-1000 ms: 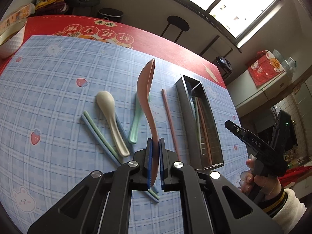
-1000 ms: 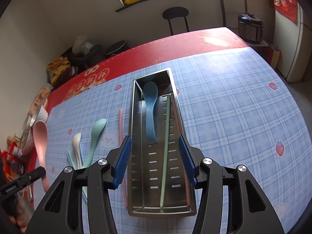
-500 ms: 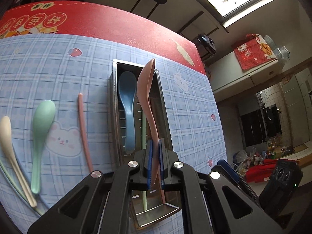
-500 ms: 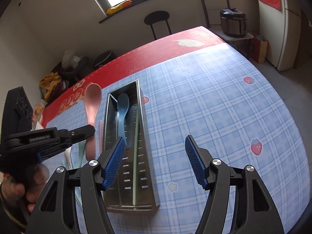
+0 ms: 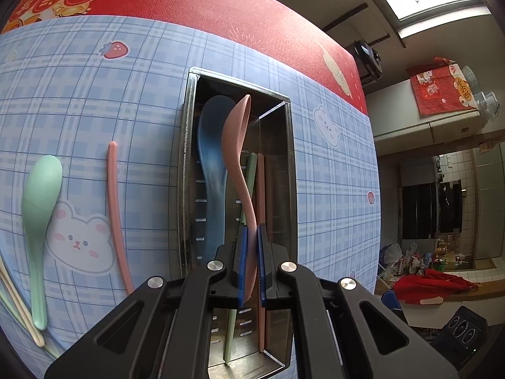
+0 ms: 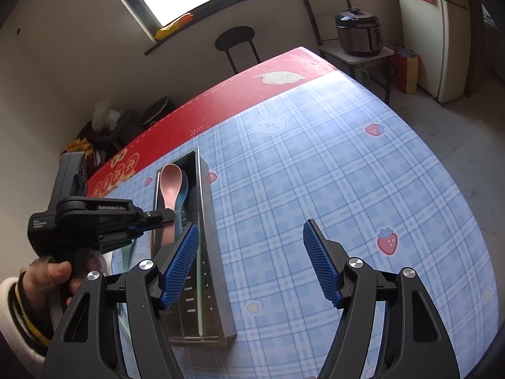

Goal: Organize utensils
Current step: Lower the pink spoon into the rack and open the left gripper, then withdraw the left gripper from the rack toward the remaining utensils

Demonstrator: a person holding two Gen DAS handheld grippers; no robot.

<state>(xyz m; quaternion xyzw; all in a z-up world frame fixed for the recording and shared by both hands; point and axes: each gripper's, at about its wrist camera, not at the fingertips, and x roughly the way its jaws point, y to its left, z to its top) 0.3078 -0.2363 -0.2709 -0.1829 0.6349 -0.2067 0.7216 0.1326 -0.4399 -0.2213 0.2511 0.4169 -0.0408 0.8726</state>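
Note:
My left gripper [image 5: 251, 237] is shut on the handle of a pink spoon [image 5: 235, 145], which hangs over the long metal utensil tray [image 5: 186, 170]. In the tray lie a blue spoon [image 5: 210, 158], a green chopstick [image 5: 251, 170] and a pink chopstick [image 5: 260, 189]. On the cloth to the left lie a green spoon [image 5: 39, 202] and another pink chopstick [image 5: 115, 208]. In the right wrist view the left gripper [image 6: 164, 216] holds the pink spoon [image 6: 170, 184] above the tray [image 6: 211, 237]. My right gripper [image 6: 251, 246] is open and holds nothing, just right of the tray.
A blue checked cloth [image 6: 315, 173] covers the table, with a red cloth [image 5: 189, 12] along its far side. Cream and green utensils [image 5: 12, 297] lie at the left edge. A stool [image 6: 236, 39] and a rice cooker [image 6: 358, 31] stand beyond the table.
My left gripper carried the pink spoon rightward from the loose utensils to over the tray and lowered it. My right gripper spread wider and moved off the tray to its right.

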